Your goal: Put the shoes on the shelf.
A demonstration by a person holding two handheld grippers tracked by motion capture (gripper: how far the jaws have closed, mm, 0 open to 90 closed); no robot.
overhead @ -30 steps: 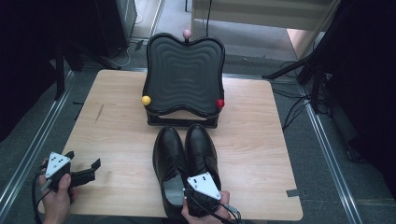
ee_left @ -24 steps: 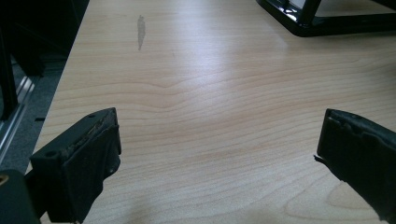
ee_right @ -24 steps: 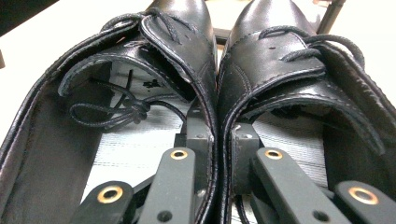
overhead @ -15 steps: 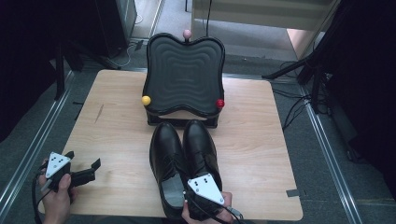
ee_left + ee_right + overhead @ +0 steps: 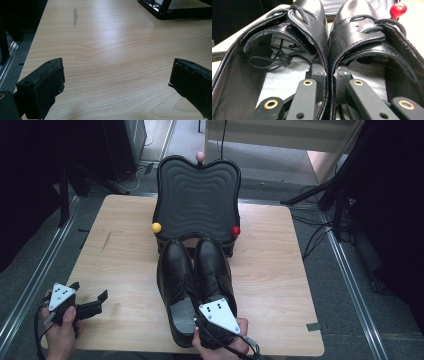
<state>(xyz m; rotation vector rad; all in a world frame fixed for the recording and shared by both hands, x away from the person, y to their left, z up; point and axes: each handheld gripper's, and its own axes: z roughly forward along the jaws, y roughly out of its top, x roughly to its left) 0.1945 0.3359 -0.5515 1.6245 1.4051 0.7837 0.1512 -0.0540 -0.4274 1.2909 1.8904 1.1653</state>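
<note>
A pair of black leather lace-up shoes, left shoe (image 5: 176,270) and right shoe (image 5: 214,262), lies side by side at the table's middle front, toes toward a black wavy stand (image 5: 197,195). My right gripper (image 5: 204,309) comes in from the heels with one jaw inside each shoe. In the right gripper view the right gripper (image 5: 329,75) is shut on the two inner walls (image 5: 327,57), pressed together between the jaws. My left gripper (image 5: 90,291) rests near the front left corner, open, with bare wood between its jaws in the left gripper view (image 5: 117,82).
The wooden table (image 5: 280,270) has bare room left and right of the shoes. The stand carries a yellow ball (image 5: 156,227), a red ball (image 5: 235,230) and a pink ball (image 5: 200,156). Cables and dark equipment lie on the floor around the table.
My right gripper has risen with the pair of shoes; their toes now sit closer to the stand's base in the high view. The left gripper has stayed put.
</note>
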